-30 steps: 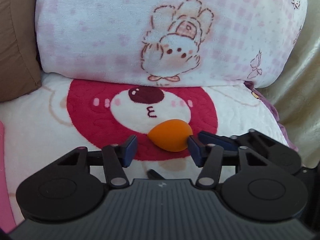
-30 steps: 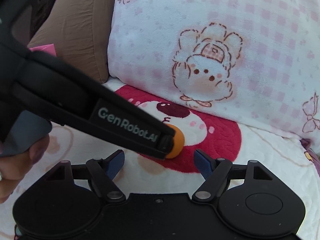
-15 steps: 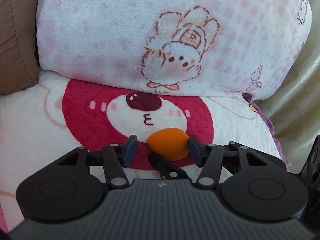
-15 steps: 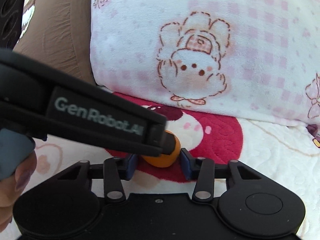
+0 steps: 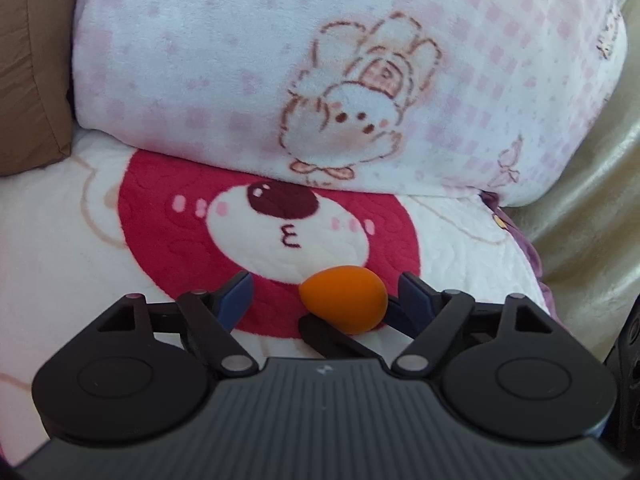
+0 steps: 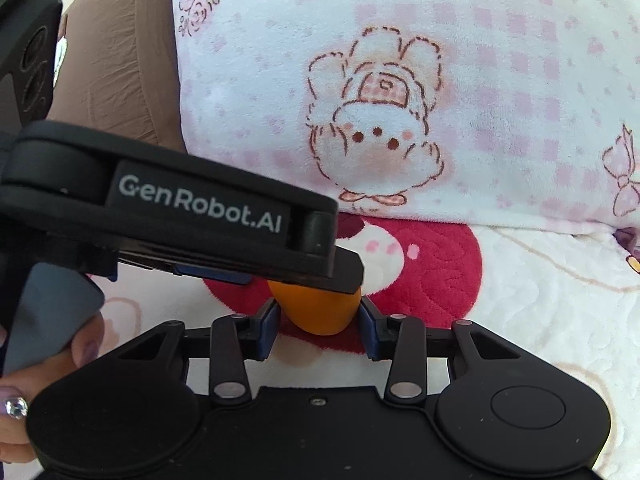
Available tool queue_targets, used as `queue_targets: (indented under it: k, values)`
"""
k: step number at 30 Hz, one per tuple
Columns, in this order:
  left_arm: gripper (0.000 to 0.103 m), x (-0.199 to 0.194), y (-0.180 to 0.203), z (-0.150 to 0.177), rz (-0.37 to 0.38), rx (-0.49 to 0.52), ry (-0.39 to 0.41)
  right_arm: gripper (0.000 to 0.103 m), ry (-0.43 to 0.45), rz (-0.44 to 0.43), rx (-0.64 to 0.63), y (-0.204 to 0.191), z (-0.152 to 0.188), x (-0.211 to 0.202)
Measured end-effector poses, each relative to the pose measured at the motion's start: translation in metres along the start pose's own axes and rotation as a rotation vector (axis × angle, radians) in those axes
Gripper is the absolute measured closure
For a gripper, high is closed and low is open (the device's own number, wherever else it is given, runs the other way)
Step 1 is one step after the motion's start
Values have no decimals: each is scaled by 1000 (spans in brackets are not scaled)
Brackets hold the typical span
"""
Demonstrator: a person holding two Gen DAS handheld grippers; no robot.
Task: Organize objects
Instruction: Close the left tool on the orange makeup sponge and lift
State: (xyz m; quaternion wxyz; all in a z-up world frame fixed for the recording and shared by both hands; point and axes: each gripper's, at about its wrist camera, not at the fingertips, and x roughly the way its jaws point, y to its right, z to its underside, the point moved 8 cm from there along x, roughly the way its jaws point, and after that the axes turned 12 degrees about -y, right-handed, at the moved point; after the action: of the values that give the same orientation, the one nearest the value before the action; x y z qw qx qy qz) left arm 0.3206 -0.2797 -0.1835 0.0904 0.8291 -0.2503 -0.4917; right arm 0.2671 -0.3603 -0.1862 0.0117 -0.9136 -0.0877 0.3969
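An orange egg-shaped sponge hangs just above the red bear blanket. My right gripper is shut on the sponge, with a blue pad pressing on each side. In the left wrist view one of its black fingers reaches under the sponge from below. My left gripper has the sponge between its jaws, which are opening, and neither of its pads touches it. In the right wrist view that left gripper crosses from the left, and its near finger hides the top of the sponge.
A pink-checked rabbit pillow lies right behind the blanket, with a brown cushion at the left and cream fabric at the right. A person's hand holds the left gripper's handle.
My right gripper moved in and shut on the sponge. My left gripper's jaws, which held the sponge a second ago, have spread away from it.
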Motion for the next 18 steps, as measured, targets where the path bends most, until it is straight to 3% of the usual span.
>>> queue_targets:
  k: [1, 3, 5, 18]
  values:
    - [28, -1, 4, 2, -5, 13, 2, 57, 0, -6, 2, -1, 2, -2]
    - [45, -2, 10, 5, -11, 18, 4, 58, -4, -11, 7, -1, 5, -5]
    - [56, -1, 15, 9, 30, 5, -9, 57, -8, -12, 10, -1, 8, -7]
    - [62, -27, 28, 47, 9, 80, -65, 57, -45, -72, 96, -18, 26, -22]
